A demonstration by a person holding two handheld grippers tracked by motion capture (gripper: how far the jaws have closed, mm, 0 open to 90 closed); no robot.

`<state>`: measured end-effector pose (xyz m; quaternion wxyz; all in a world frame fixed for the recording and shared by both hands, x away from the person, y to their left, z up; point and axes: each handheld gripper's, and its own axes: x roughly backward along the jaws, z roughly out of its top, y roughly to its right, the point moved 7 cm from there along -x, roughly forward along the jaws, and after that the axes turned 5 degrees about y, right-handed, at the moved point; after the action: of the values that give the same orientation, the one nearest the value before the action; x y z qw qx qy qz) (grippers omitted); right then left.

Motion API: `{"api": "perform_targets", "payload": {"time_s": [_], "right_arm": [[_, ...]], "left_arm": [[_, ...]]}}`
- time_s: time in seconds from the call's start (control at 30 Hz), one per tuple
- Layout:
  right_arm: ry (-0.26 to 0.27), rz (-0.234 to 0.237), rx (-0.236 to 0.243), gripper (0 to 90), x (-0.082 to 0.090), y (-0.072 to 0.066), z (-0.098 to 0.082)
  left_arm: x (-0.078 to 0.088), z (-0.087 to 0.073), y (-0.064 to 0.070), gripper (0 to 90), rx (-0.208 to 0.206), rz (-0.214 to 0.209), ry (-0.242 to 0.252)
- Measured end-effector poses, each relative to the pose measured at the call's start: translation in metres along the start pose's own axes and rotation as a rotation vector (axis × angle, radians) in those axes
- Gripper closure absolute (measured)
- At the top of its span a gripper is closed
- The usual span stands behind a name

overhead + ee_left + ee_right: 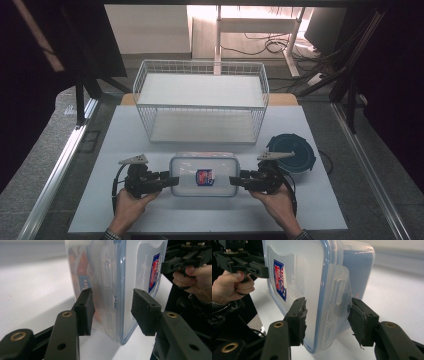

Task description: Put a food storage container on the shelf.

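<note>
Squarely between both, the clear lidded box (204, 174) is clamped at its ends by left hand-held gripper (172, 180) and right hand-held gripper (234, 181).

Left gripper (172, 181) and right gripper (234, 181) clamped, pointing inward

A clear rectangular plastic container (204, 174) with a blue-rimmed snap lid is seen flat on the white table. Lid is on; a red-blue label is centred on it.
</note>
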<state>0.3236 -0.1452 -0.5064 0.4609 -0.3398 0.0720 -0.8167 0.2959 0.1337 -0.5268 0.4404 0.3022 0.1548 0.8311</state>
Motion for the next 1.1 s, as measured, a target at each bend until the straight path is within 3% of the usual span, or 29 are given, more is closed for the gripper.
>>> {"api": "perform_targets", "payload": {"time_s": [0.43, 0.6, 1.1], "right_arm": [[0.062, -0.001, 0.049, 49.7, 0.009, -0.007, 0.037], [0.093, 0.004, 0.075, 50.3, 0.016, -0.010, 0.060], [0.142, 0.022, 0.092, 50.4, 0.017, -0.013, 0.121]], "left_arm": [[0.010, 0.041, 0.008, 52.5, -0.041, 0.021, 0.064], [0.015, 0.064, 0.011, 52.5, -0.056, 0.019, 0.081], [0.031, 0.127, 0.012, 52.4, -0.071, 0.042, 0.140]]}}
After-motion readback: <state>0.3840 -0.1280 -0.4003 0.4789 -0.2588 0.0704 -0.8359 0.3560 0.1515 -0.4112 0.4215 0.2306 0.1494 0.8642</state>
